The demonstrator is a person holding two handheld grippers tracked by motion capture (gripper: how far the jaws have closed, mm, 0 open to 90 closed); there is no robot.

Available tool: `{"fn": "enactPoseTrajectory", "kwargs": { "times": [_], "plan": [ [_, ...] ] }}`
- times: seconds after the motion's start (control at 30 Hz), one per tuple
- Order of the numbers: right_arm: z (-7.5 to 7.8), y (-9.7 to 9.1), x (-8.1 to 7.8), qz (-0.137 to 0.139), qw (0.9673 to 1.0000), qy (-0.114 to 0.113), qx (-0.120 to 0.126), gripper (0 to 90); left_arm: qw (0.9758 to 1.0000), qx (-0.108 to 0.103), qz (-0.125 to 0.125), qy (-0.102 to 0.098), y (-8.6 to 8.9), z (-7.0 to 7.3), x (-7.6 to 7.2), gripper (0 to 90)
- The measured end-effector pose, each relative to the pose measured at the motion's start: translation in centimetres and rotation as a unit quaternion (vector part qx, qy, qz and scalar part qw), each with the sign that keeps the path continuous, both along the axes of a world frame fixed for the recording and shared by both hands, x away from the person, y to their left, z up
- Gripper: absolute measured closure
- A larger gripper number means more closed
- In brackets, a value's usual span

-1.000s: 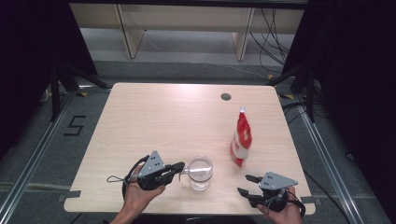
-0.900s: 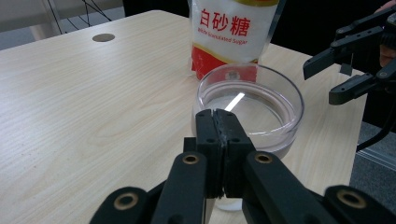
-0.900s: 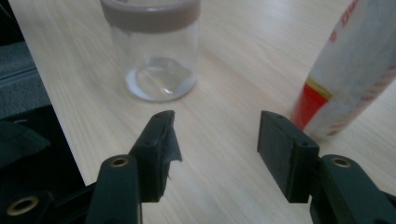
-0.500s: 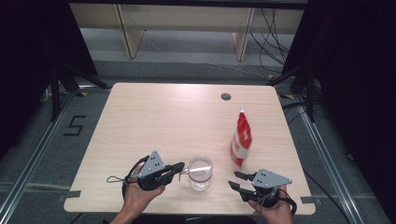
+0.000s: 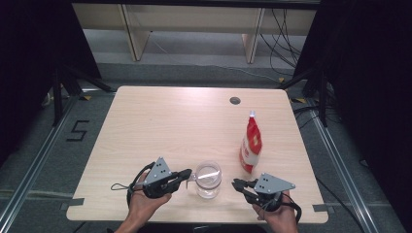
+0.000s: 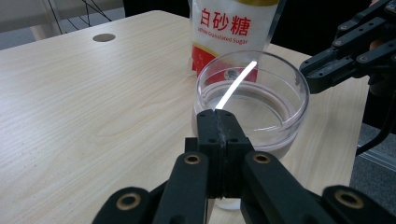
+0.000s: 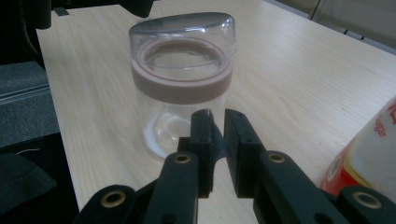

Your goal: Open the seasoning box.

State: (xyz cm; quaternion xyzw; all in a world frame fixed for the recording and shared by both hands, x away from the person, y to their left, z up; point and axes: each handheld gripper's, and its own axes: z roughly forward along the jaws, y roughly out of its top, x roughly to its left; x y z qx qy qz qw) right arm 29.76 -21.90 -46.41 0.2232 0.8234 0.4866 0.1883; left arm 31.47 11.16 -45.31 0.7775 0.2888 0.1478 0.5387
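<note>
**Claws together on both sides of a lidded glass jar**

The left claw (image 5: 187,174), at lower centre-left of the high view, has its jaws pressed flat together, the tips touching or almost touching the left side of the glass jar (image 5: 208,179). The right claw (image 5: 236,184), lower centre-right, sits just beside the jar without touching it; its jaws have just been closing with nothing between them, and in the right gripper view a thin gap remains.

The jar stands upright near the bottom edge of the desk (image 5: 160,121), between the two claws. Its clear domed lid (image 7: 183,29) with a brownish seal ring is on. The jar looks mostly empty, with a trace of white at the bottom.

Above and right of the jar stands a red and white bag of granulated sugar (image 5: 250,142), upright and apparently sealed.

Judging by this, little is done: the lid has to come off and sugar go in.

Count: two claws, one jar, one lid, one sugar bag, one desk.
</note>
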Motion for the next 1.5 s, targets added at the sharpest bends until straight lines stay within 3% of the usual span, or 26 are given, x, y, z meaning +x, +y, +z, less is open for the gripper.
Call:
{"fn": "enactPoseTrajectory", "kwargs": {
  "times": [0.17,0.2,0.27,0.4,0.47,0.5,0.77,0.8,0.83,0.97,1.0,1.1,1.13,1.23,1.27,1.33,1.4,1.5],
  "plan": [
    [0.0,0.6,0.2,0.003,1.0000,0.000,0.002,84.7,1.0000,0.001,0.000,-0.003,0.0,0.0,0.0,89.2],
    [-0.1,0.9,0.4,0.017,0.9998,-0.003,-0.010,85.3,1.0000,0.002,0.001,-0.003,0.0,0.0,0.0,89.2],
    [-0.2,1.3,0.4,0.021,0.9997,0.000,-0.011,85.8,1.0000,0.002,0.000,-0.004,0.0,0.0,0.0,89.2],
    [-0.1,1.8,0.6,0.021,0.9998,-0.006,-0.003,86.4,1.0000,0.001,0.000,-0.004,0.0,-0.1,0.0,89.2],
    [0.0,1.9,0.5,0.021,0.9998,0.004,-0.002,86.4,1.0000,0.001,0.000,-0.004,0.0,-0.1,0.0,89.3],
    [0.0,2.1,0.7,0.025,0.9997,-0.007,-0.001,86.4,1.0000,0.000,0.000,-0.003,0.0,-0.1,0.0,89.3],
    [0.4,2.9,1.0,0.036,0.9993,-0.012,0.001,86.6,1.0000,0.001,-0.005,-0.006,0.1,-0.1,0.1,89.2],
    [0.5,3.0,0.9,0.033,0.9994,-0.013,0.004,86.8,1.0000,-0.006,0.004,0.005,0.0,-0.1,-0.1,89.2],
    [0.6,3.1,0.8,0.028,0.9996,-0.003,0.004,86.8,1.0000,-0.006,0.003,0.005,0.0,-0.1,0.0,87.8],
    [0.6,3.2,1.0,0.036,0.9993,-0.013,0.007,86.8,0.9999,-0.008,-0.009,-0.004,0.3,-0.1,0.2,74.1],
    [0.7,3.2,0.9,0.029,0.9995,-0.010,0.011,86.8,0.9998,-0.020,-0.004,0.008,0.5,-0.1,0.0,69.0],
    [0.8,3.4,1.0,0.034,0.9992,-0.017,0.014,86.8,0.9996,-0.023,-0.005,0.012,0.8,-0.1,-0.1,57.6],
    [0.9,3.5,1.0,0.038,0.9991,-0.017,0.012,86.8,0.9999,-0.003,-0.011,0.007,1.3,-0.2,-0.1,54.9],
    [1.0,3.8,0.9,0.039,0.9990,-0.018,0.013,86.8,0.9998,-0.001,-0.012,0.013,1.7,-0.4,-0.2,47.2],
    [1.1,3.9,0.9,0.034,0.9991,-0.022,0.014,86.7,0.9996,-0.004,-0.002,0.029,2.0,-0.8,-0.5,44.1],
    [1.2,3.9,0.9,0.040,0.9989,-0.022,0.010,86.7,0.9996,-0.001,-0.012,0.027,2.2,-1.0,-0.5,39.5],
    [1.3,4.2,1.0,0.045,0.9984,-0.033,0.011,86.5,0.9995,0.016,-0.005,0.028,2.6,-1.4,-0.9,37.2],
    [1.4,4.4,0.9,0.044,0.9986,-0.027,0.012,85.9,0.9991,0.026,-0.010,0.032,3.0,-1.9,-1.0,32.6]
  ]
}}
